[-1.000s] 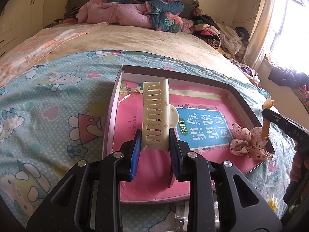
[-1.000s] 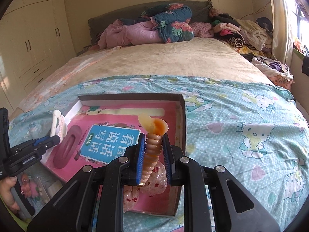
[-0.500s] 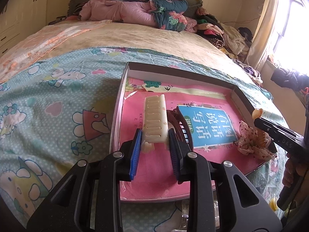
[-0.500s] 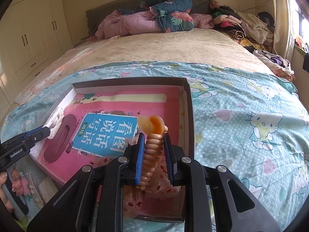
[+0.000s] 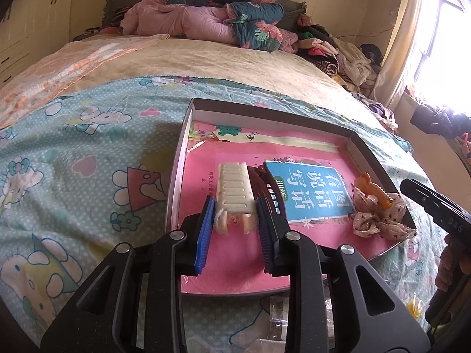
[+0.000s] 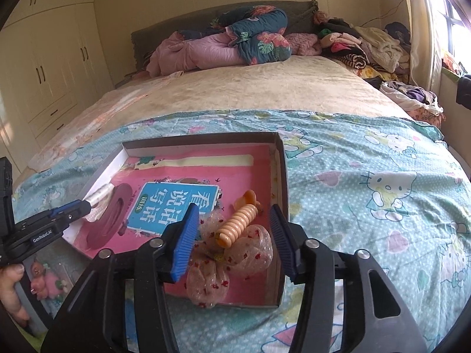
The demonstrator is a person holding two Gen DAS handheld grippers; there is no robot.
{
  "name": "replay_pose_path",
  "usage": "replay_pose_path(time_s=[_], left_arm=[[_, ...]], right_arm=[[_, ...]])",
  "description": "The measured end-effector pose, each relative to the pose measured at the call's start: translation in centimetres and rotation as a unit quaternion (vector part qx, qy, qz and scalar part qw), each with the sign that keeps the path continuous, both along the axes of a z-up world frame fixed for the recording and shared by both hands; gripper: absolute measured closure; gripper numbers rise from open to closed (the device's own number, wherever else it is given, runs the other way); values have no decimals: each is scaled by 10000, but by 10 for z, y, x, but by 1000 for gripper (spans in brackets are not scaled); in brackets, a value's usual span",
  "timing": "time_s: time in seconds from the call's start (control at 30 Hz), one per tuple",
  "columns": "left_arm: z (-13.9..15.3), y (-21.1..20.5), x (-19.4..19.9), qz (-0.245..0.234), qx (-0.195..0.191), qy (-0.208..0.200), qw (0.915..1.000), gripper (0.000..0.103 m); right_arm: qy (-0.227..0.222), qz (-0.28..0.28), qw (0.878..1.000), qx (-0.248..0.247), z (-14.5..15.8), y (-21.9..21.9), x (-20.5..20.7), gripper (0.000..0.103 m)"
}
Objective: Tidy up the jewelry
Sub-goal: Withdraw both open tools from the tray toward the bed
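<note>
The jaws of the right gripper are opening, and the orange spiral hair clip lies free between them at lower centre of the right wrist view, touching neither pad, resting across a sheer spotted bow. Its long axis runs from lower left to upper right, roughly along the line of the fingers. The jaws of the left gripper are clamped on the near end of a cream claw clip, whose length points away up the frame, just beside a dark maroon clip. Both pieces sit inside the shallow box, lined with a pink booklet. The box rests on a cartoon-cat bedspread; beyond lie the bed, heaped bedding, wardrobes at upper left and a window at upper right.
</note>
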State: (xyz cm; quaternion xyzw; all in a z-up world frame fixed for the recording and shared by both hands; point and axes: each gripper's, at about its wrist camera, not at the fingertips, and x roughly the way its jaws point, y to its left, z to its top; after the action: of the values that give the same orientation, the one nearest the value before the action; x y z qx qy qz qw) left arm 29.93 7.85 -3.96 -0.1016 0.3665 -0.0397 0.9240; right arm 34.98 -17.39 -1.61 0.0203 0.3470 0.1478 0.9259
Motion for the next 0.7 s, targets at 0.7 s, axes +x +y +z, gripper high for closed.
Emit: replay_pose_path(time_s=[0.7], left_arm=[[43, -6, -52, 28, 7, -669, 9978, 44]], right_arm=[[-500, -142, 9986, 117, 23, -17, -62, 28]])
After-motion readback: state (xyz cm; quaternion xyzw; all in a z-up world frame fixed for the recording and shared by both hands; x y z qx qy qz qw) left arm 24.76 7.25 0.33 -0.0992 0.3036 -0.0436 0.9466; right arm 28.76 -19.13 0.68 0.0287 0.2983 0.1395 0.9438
